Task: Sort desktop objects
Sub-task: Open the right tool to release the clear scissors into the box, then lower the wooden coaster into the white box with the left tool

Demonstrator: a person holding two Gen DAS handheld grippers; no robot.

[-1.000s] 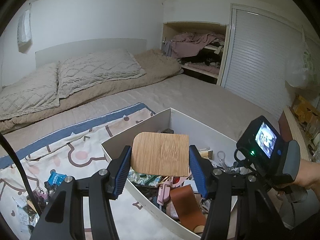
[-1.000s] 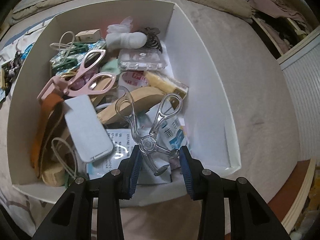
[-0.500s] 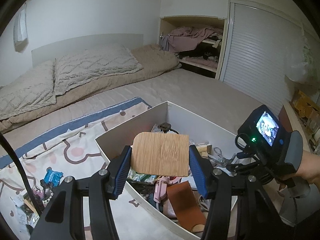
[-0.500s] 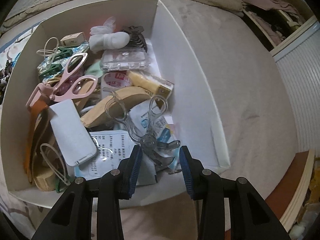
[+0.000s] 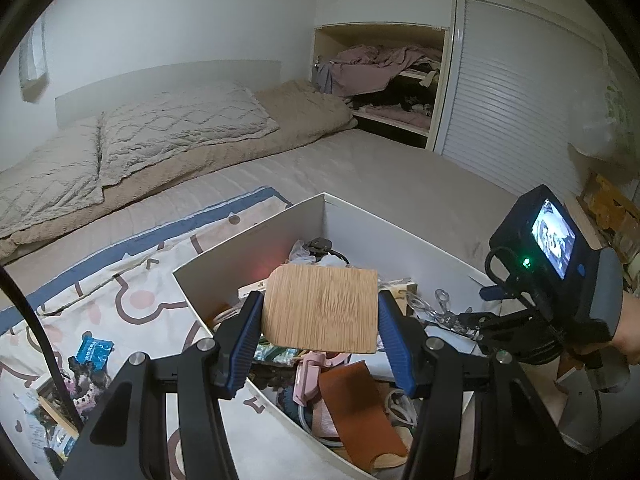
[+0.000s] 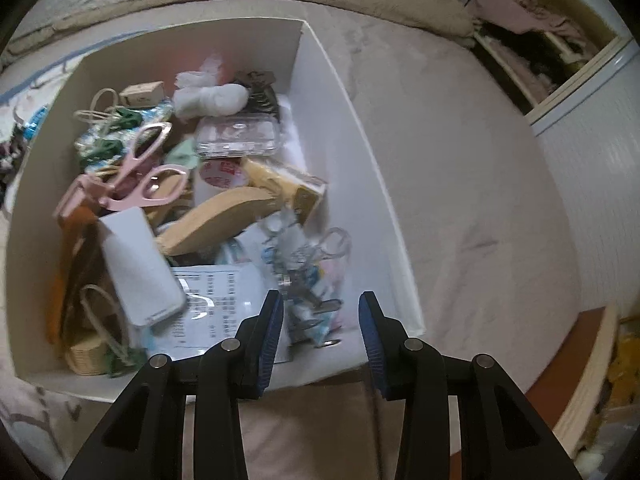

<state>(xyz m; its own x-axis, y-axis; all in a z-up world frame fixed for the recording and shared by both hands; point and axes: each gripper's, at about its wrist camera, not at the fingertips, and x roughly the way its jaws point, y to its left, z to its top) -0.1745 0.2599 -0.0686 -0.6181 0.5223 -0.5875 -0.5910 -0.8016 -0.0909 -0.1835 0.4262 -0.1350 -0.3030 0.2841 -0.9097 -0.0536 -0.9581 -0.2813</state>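
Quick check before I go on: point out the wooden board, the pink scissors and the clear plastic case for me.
wooden board (image 5: pixel 322 309): left wrist view, middle of its face, clamped between the pads.
pink scissors (image 6: pixel 138 176): right wrist view, where the two handle loops meet.
clear plastic case (image 6: pixel 237 135): right wrist view, middle of its lid.

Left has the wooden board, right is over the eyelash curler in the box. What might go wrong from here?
1. The wooden board is pinched only by its side edges in the left gripper; it may pivot or slip into the white box.
2. The eyelash curler lies on loose packets, apart from the open right gripper; closing could snag a packet.
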